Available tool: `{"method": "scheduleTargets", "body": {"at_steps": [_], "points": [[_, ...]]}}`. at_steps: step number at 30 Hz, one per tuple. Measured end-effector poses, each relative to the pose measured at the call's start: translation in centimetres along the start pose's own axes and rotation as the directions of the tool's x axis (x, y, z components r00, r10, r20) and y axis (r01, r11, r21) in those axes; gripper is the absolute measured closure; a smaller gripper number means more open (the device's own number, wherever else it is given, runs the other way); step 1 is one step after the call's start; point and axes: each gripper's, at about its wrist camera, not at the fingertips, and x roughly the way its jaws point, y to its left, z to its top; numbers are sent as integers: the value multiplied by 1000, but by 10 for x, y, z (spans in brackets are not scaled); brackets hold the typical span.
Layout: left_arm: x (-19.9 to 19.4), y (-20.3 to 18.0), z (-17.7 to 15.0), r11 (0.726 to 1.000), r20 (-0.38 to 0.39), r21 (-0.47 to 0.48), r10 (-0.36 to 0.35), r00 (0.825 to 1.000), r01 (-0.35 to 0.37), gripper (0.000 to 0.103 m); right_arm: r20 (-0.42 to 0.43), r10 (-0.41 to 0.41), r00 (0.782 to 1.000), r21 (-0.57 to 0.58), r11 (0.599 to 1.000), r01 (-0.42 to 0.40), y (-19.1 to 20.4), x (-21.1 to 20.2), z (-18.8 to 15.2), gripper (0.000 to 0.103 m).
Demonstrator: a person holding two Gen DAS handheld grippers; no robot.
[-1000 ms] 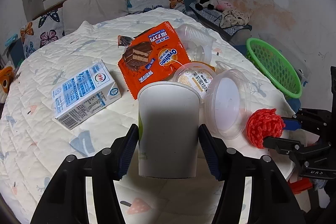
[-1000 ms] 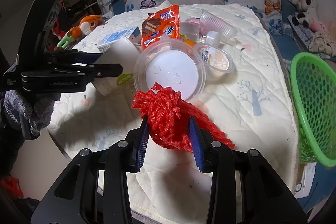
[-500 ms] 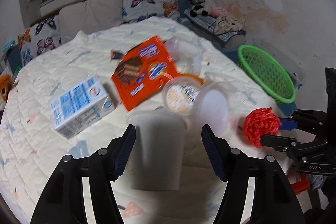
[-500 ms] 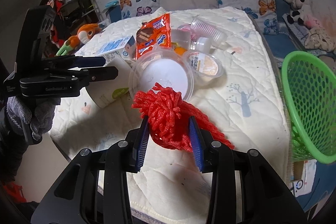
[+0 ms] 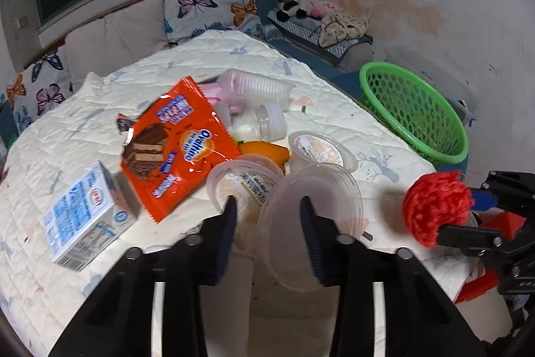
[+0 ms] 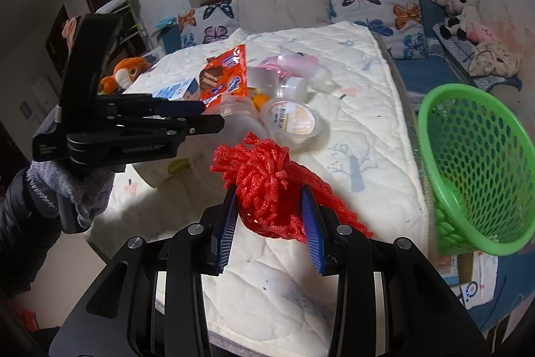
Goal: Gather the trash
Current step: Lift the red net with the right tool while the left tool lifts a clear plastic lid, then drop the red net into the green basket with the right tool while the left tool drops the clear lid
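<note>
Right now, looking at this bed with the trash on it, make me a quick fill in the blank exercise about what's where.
1. The right gripper is clamped on a bundle of ____ mesh netting.
2. The basket beside the bed is ____.
3. The snack wrapper lying next to the milk carton is ____.

Missing words: red; green; orange

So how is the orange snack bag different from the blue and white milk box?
The orange snack bag is flat, shiny and crinkly, with a cake picture; the milk box is a stiff block with corners. The snack bag leans partly on a plastic cup, while the milk box lies alone on its side. Both rest on the white quilt, untouched by either gripper.
</note>
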Motion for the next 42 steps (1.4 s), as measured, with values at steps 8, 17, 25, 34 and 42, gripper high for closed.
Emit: {"method": "scheduleTargets", "body": {"at_steps": [8, 17, 25, 34, 42], "points": [[-4, -5, -1, 999, 8, 17, -29, 1000, 29, 92, 27, -32, 999, 35, 999, 31, -18, -14, 2, 65], [-34, -15, 7, 998, 52, 26, -56, 997, 55, 92, 59, -110, 992, 94, 990, 104, -55, -30, 9, 66], [-32, -46, 43, 994, 86, 47, -106, 991, 102, 92, 61, -224, 973, 133, 968, 214, -107, -34, 15, 66], [9, -95, 93, 986, 69, 74, -157, 985, 152, 92, 52, -299, 953, 232, 932, 279, -178, -35, 15, 63], [58, -146, 125, 979, 27, 104, -176, 984, 172, 92, 42, -314, 949, 319, 904, 285, -220, -40, 9, 48]]}}
